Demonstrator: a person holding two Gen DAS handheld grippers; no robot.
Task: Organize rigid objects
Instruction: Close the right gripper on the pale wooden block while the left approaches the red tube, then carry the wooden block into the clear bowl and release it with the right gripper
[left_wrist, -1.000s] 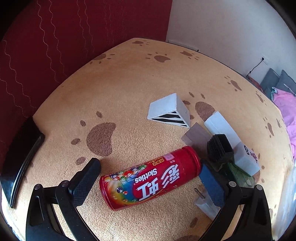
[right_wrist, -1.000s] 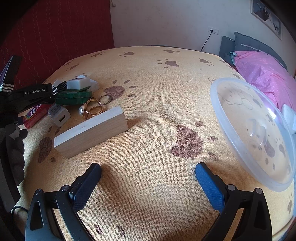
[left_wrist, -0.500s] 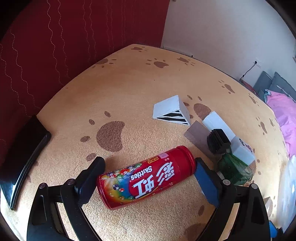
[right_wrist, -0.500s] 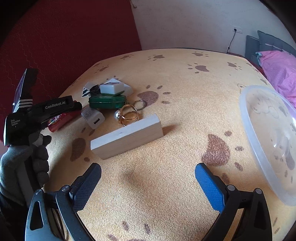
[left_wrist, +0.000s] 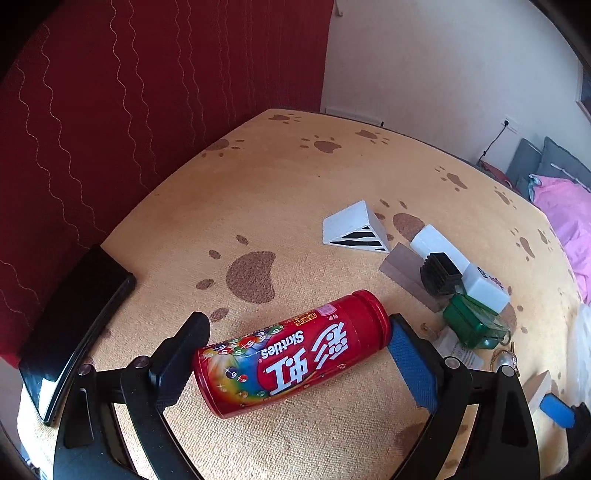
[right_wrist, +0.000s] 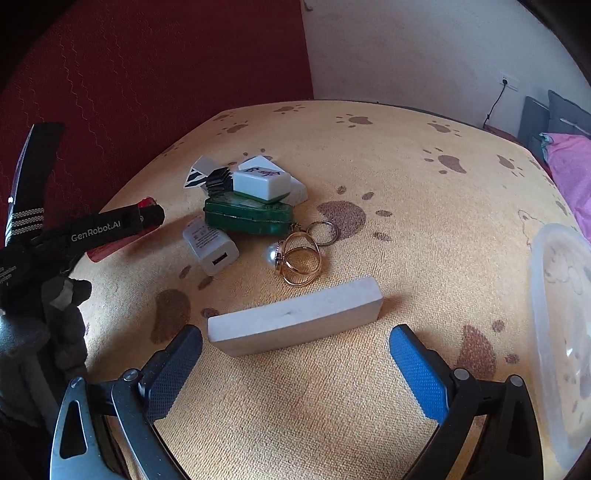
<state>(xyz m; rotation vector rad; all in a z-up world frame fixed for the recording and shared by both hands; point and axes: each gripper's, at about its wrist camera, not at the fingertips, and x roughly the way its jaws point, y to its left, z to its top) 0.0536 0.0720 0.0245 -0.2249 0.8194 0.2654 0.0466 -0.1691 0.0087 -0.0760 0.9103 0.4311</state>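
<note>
A red Skittles tube lies on its side on the paw-print cloth, lengthwise between the fingers of my left gripper; the pads touch or nearly touch both ends. My right gripper is open and empty, just in front of a pale wooden block. Behind the block lie a gold ring with a pearl, a white USB charger, a green case and a mahjong tile. A clear plastic bowl sits at the right.
A white striped wedge, a black ribbed piece and a brown slab lie past the tube. A black phone lies at the left table edge by a red curtain. A bed with pink bedding is at the right.
My left gripper's fingers have closed in from wide open to the ends of the Skittles tube. My right gripper has swung left and forward up to the wooden block.
</note>
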